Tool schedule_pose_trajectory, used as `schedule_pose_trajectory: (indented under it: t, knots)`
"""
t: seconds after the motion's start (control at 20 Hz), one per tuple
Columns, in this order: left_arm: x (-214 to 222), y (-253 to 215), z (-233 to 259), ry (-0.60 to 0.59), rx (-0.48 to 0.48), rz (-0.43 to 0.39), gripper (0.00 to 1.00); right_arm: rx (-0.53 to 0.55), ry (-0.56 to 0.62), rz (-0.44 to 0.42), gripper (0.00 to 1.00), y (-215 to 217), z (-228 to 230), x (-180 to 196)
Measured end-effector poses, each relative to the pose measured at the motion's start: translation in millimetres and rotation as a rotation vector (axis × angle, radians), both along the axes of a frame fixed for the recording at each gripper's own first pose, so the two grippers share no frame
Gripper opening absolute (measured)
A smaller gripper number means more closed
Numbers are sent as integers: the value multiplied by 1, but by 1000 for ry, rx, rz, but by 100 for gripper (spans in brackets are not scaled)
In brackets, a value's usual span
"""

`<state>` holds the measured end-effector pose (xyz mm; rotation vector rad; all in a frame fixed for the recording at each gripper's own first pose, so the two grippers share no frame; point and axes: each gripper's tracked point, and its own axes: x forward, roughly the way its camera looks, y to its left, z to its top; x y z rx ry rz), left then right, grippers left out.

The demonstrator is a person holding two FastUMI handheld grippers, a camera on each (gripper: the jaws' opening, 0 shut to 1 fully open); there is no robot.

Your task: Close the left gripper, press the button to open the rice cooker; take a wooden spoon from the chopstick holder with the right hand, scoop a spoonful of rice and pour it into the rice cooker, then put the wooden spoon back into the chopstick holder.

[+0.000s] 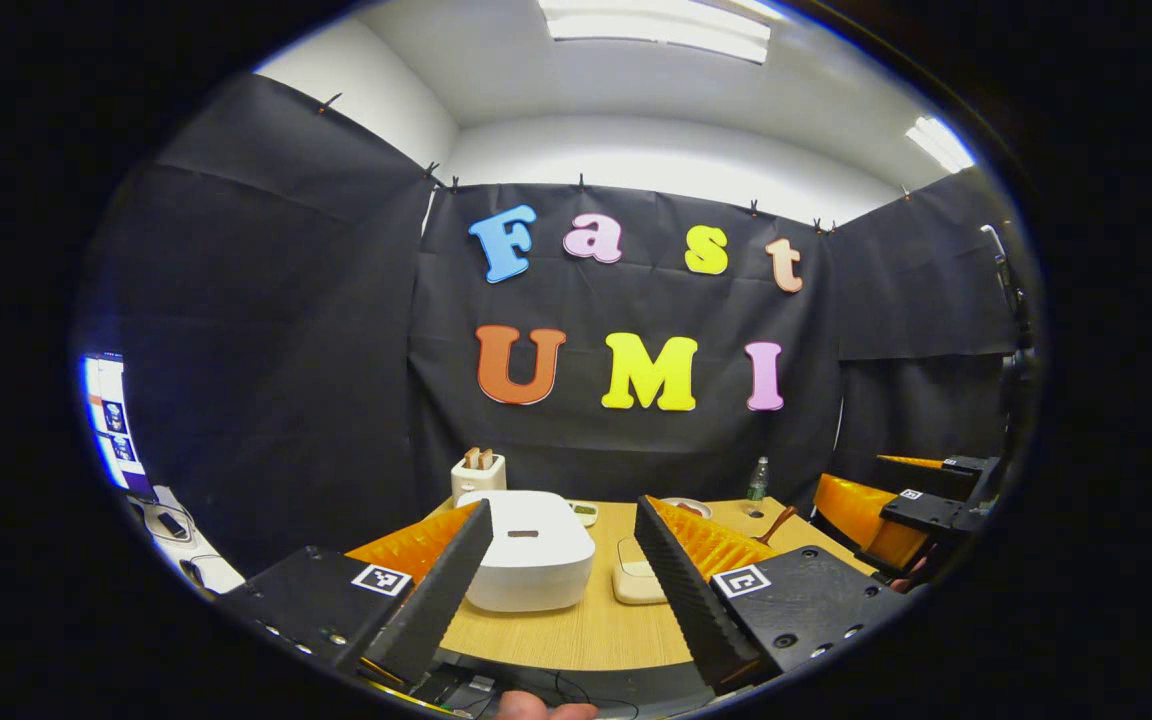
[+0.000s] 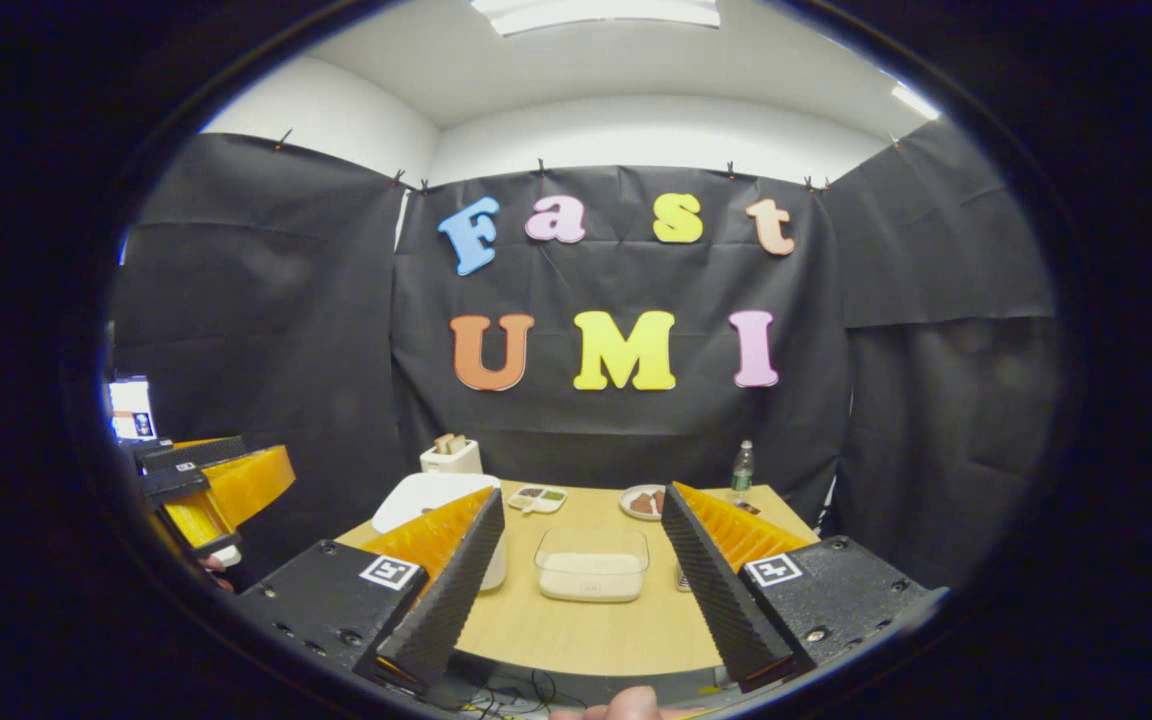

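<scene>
Left gripper [image 1: 561, 575]: jaws wide apart, nothing between them — held back from the counter [image 1: 586, 630], lined up roughly with the rice cooker [image 1: 526, 550].
Right gripper [image 2: 581, 575]: jaws spread as well, empty; the rice container [image 2: 593, 565] sits on the counter straight ahead between them.
Rice cooker: white, rounded, lid down, at the left side of the counter. Looks heavy enough to stay put under a press; the button is best met with closed jaw tips pushing squarely, so the smooth plastic does not let them skid.
Wooden spoon [image 1: 776, 525]: its brown handle leans up at the right of the counter in the left gripper view; the holder itself is too hidden to make out. Probably light, stiff and a little slick — take it on the upper handle, across the flat, firmly enough that a loaded bowl does not twist it.
Rice container: clear, shallow, a low layer of white rice inside; likely light, so scoop gently or it may slide.
</scene>
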<state>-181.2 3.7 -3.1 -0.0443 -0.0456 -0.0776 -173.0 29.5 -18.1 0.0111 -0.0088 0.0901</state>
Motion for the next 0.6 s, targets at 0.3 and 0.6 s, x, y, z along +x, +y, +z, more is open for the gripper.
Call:
schedule_pose_trajectory:
  t: [0.3,0.6]
  knots:
    - [10,-12,4,-24,17,-5,94,2,8,-5,100,-11,-6,6]
    - [14,-18,4,-21,50,-11,94,6,4,-1,99,-16,-9,10]
